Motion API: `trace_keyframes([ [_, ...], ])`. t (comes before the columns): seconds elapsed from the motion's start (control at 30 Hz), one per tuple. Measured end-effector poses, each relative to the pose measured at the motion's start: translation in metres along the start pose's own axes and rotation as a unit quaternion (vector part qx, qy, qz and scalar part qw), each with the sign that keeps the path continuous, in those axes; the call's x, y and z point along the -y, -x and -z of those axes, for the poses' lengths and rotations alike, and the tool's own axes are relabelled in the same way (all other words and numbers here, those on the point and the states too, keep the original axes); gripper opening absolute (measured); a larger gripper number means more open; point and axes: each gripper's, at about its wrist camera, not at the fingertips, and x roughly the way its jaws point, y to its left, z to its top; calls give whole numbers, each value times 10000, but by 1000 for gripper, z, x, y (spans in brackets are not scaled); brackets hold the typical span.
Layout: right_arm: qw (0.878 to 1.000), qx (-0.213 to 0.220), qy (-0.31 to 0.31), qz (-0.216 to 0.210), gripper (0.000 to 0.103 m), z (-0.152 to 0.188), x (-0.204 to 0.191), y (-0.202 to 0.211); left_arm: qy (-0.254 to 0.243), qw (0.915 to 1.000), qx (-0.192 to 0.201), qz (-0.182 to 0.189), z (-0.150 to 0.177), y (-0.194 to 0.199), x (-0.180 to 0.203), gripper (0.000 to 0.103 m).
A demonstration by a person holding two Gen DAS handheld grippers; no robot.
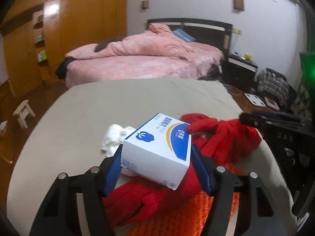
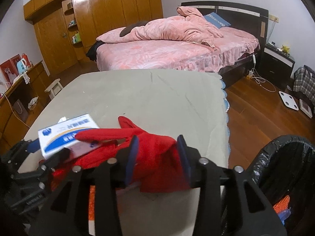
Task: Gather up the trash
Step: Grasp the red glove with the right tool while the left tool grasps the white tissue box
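My left gripper (image 1: 156, 163) is shut on a white and blue cardboard box (image 1: 157, 149) and holds it above the table; the box also shows in the right wrist view (image 2: 67, 135). A crumpled white tissue (image 1: 114, 137) lies on the table behind the box. My right gripper (image 2: 158, 157) is shut on a red glove (image 2: 155, 149), whose fingers reach onto the box. A second red glove (image 1: 137, 200) lies under the box on an orange knit cloth (image 1: 177, 220). A black-lined trash bin (image 2: 285, 169) stands at the table's right.
The table (image 2: 157, 94) has a grey-beige cover. A pink bed (image 2: 173, 51) stands beyond it, a wooden wardrobe (image 2: 98, 15) at the back left, a small white stool (image 2: 54, 87) at the left, a white scale (image 2: 288, 100) on the wooden floor at the right.
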Motion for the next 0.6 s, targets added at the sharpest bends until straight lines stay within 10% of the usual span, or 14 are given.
trace_keyframes([
  [0.33, 9994, -343, -30, -68, 50, 5, -3, -23, -60, 9996, -267, -96, 2, -8, -4, 67],
  [0.47, 9985, -513, 14, -164, 13, 8, -3, -31, -75, 9988, -485, 32, 3, -20, -3, 69],
  [0.6, 9990, -334, 58, -301, 2, 6, -5, -21, 29, 9990, -432, 56, 2, -19, -8, 65],
])
